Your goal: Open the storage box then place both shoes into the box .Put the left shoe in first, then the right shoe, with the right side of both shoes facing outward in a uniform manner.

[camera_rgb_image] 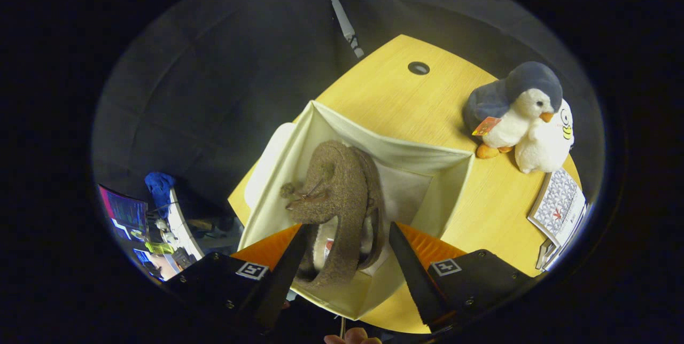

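The shoes (336, 210) are seen standing on edge inside the open box (427, 159), between and just beyond the fingers of the gripper (347, 250), which are spread and touching nothing, apparently so both fit uniformly.

The gripper (347, 258) has two tapering wedge fingers (283, 274) on dark blocks with small screws, square coded markers and ribbed orange panels behind.

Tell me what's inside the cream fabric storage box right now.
Inside the cream fabric storage box stands a brown fuzzy shoe on its side. The open gripper straddles it. Anything beneath it is covered.
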{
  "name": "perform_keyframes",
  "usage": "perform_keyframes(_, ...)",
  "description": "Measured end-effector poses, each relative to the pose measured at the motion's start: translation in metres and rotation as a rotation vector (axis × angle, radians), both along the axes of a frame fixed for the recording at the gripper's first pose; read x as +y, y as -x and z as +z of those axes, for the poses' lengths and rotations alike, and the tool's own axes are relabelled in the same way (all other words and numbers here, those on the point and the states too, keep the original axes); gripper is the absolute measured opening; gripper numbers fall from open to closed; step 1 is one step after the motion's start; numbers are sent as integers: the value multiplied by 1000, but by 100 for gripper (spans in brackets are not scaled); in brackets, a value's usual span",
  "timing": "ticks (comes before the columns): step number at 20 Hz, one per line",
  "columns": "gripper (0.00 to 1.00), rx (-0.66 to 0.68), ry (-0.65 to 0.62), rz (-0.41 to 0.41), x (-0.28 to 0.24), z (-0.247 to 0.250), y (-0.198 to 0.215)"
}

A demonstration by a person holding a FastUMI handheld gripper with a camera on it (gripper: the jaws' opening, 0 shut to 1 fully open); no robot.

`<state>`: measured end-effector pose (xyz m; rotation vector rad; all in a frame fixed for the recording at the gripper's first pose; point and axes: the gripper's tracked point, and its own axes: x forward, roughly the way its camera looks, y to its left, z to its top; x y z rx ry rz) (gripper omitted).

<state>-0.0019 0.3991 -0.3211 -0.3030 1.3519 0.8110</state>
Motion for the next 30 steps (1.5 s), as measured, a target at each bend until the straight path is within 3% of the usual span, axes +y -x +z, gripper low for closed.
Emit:
perform_keyframes(5, 95, -119, -113, -81, -19, 50, -17)
perform_keyframes(9, 95, -313, -181, -182, -47, 92, -54)
perform_keyframes(17, 95, -611, -247, -370, -135, 172, -83)
perform_keyframes(22, 95, -807, -294, -529, -198, 221, -91)
perform_keyframes(27, 96, -1044, -330, -629, -261, 279, -94)
perform_keyframes(30, 96, -1179, -339, -701, -294, 311, -75)
